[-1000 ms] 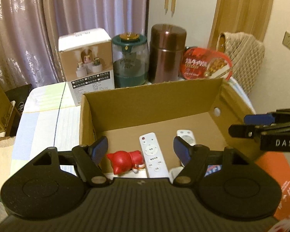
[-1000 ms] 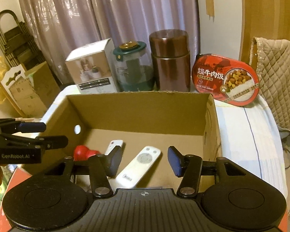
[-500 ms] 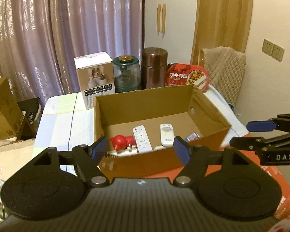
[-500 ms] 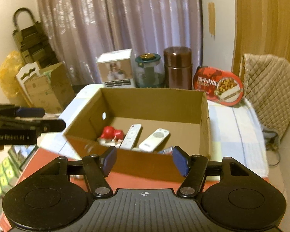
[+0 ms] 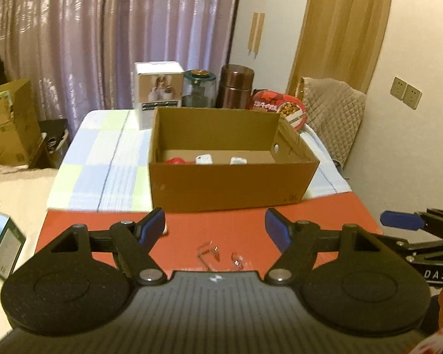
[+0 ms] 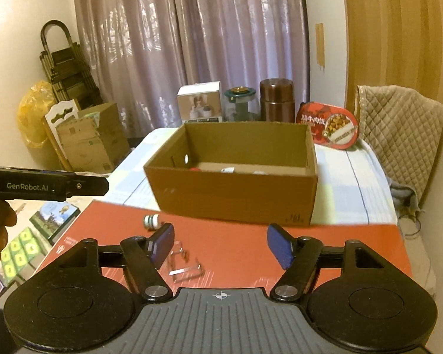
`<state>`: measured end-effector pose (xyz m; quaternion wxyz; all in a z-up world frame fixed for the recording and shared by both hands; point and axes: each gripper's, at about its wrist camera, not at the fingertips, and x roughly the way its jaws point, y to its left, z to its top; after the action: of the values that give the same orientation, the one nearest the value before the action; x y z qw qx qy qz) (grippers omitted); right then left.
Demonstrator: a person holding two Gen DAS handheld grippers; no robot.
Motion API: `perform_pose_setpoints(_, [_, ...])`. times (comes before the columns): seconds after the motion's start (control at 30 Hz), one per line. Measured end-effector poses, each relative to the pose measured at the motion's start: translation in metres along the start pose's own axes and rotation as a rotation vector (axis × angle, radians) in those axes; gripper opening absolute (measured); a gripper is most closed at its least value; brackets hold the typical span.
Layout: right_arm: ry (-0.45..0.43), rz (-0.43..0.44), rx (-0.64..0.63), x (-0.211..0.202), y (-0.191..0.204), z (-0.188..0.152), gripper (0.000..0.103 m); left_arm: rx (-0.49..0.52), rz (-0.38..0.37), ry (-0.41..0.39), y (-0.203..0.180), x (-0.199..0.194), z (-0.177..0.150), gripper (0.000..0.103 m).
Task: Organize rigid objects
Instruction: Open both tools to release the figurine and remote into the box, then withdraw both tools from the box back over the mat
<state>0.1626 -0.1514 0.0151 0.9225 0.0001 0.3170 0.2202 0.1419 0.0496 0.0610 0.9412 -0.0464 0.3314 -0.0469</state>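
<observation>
- A cardboard box (image 5: 230,183) sits open on a table covered by a pale checked cloth (image 5: 103,159); a red mat (image 6: 236,247) lies in front of it, nearer the cameras.
- Inside the box, low against the near wall, only the tops of a red toy (image 5: 175,161) and two white remotes (image 5: 204,159) show.
- The left gripper (image 5: 215,227) hangs over the red mat with its jaws spread and nothing between them.
- The right gripper (image 6: 220,246) is also over the mat; its jaws are opening and hold nothing.
- On the mat just beyond the grippers lie small clear plastic pieces (image 6: 186,268) (what they are, I cannot tell) and a small white bottle (image 6: 151,221) on its side, near the box's front wall.
- Behind the box stand a white carton (image 5: 158,91), a green-lidded jar (image 5: 199,88), a brown canister (image 5: 236,87) and a red food tub (image 5: 280,110).
- Risks, as I judge them: the clear pieces are thin and lie flat, so pads could skid over them or flick them off the mat; the bottle, lying on its side, may roll away if nudged by one finger before the other closes; the two grippers work close together and could bump.
</observation>
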Motion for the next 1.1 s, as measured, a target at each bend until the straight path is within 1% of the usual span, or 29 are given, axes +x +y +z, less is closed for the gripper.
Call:
perform_pose_setpoints(0.17, [0.021, -0.001, 0.017, -0.012, 0.005, -0.027, 0.068, -0.012, 0.046, -0.006, 0.002, -0.02, -0.022, 0.071])
perform_pose_setpoints(0.27, [0.033, -0.001, 0.01, -0.016, 0.009, -0.04, 0.069, 0.003, 0.067, -0.004, 0.001, -0.027, -0.03, 0.071])
perform_pose_setpoints(0.43, [0.05, 0.005, 0.005, -0.019, 0.016, -0.054, 0.069, 0.007, 0.077, 0.016, 0.003, -0.029, -0.041, 0.071])
perform_pose_setpoints(0.7, [0.062, 0.015, 0.0, -0.014, 0.024, -0.057, 0.07, -0.003, 0.095, 0.039, 0.014, -0.027, -0.053, 0.071])
perform_pose_setpoints(1.1, [0.043, 0.028, -0.017, -0.001, 0.028, -0.053, 0.071, 0.006, 0.144, 0.038, 0.038, -0.017, -0.05, 0.071])
